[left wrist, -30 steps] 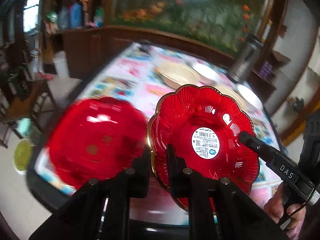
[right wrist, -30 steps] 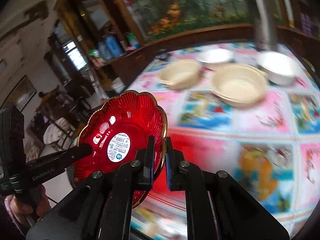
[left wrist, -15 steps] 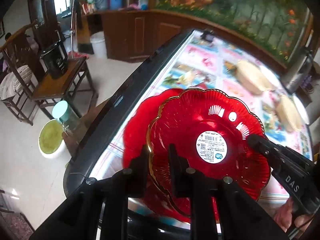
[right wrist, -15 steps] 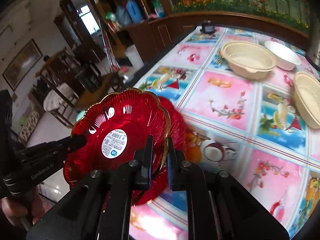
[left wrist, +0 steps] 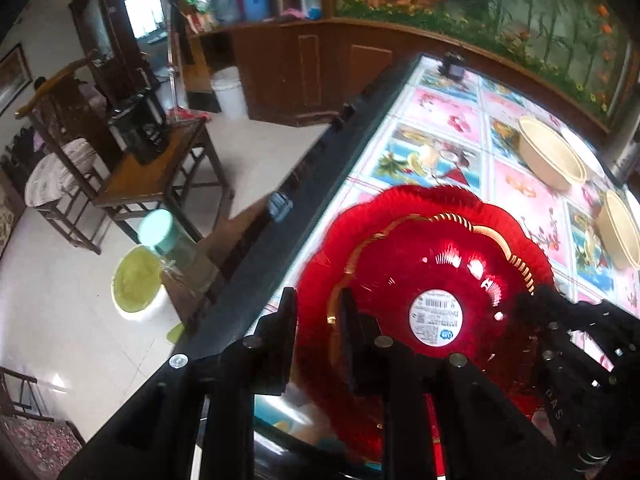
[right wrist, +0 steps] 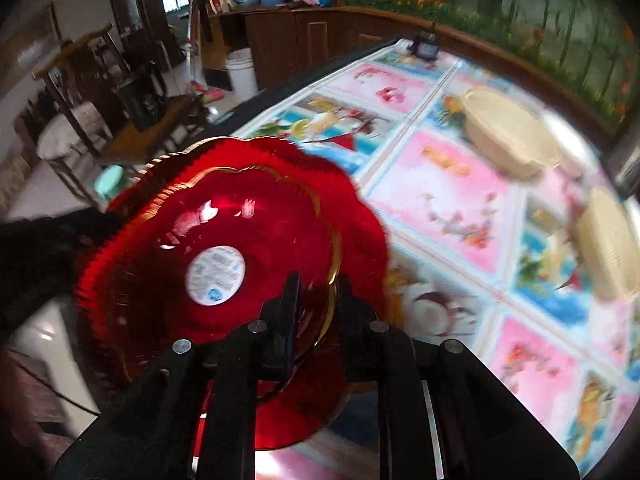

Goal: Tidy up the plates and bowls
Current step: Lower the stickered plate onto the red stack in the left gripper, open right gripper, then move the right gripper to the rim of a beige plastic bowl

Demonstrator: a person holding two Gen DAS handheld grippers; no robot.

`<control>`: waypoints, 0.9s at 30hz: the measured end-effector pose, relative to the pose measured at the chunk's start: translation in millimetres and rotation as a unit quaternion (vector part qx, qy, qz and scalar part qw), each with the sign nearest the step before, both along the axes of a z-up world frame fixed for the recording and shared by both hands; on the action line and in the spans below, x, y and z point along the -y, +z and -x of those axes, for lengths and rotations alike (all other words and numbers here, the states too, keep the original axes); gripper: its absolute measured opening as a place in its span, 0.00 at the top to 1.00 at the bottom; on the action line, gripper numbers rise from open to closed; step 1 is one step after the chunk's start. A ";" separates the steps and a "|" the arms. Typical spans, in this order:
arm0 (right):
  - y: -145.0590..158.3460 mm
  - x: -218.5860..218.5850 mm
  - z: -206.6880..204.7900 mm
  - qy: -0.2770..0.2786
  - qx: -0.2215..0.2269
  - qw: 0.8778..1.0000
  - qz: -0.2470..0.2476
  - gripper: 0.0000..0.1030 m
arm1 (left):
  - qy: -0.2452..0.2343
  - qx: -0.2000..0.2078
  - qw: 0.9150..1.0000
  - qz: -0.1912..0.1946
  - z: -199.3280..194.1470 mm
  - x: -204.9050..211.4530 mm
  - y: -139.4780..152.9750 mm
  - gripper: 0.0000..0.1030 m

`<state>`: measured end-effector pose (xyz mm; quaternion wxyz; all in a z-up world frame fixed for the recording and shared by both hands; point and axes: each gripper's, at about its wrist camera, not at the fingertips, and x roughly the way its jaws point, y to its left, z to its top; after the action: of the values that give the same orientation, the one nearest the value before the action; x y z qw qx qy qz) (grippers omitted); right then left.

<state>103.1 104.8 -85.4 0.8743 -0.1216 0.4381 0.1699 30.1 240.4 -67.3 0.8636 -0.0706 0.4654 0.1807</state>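
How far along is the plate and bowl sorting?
Done: the labelled red plate sits on the lower red plate. In hand: the right gripper has its jaws opening, plate rim between them; the left gripper straddles the opposite rim. Left: cream bowls lie apart.

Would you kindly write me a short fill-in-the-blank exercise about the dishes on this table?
1. The upper red plate rests on a second plate of the colour ____.
2. The round sticker in its middle is ____ in colour.
3. Farther along the table stand bowls of the colour ____.
4. The red plate's scalloped rim is edged in ____.

Missing words: red; white; cream; gold
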 end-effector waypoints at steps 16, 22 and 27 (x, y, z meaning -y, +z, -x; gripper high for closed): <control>28.4 136.6 48.2 -0.068 0.119 0.985 -0.110 0.85 | -0.115 0.067 0.991 0.007 25.7 96.5 33.9 0.39; 12.7 211.7 57.0 -0.123 0.117 0.975 -0.143 0.85 | -0.218 0.039 0.975 0.010 20.6 170.6 21.1 0.33; 11.7 281.5 54.9 -0.182 0.107 0.957 -0.201 0.81 | -0.259 0.003 0.966 0.026 3.5 207.6 9.4 0.33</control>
<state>48.2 -176.6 -73.7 0.9387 0.1210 0.3130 0.0788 26.7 32.8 -58.0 0.8800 0.0294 0.4700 -0.0616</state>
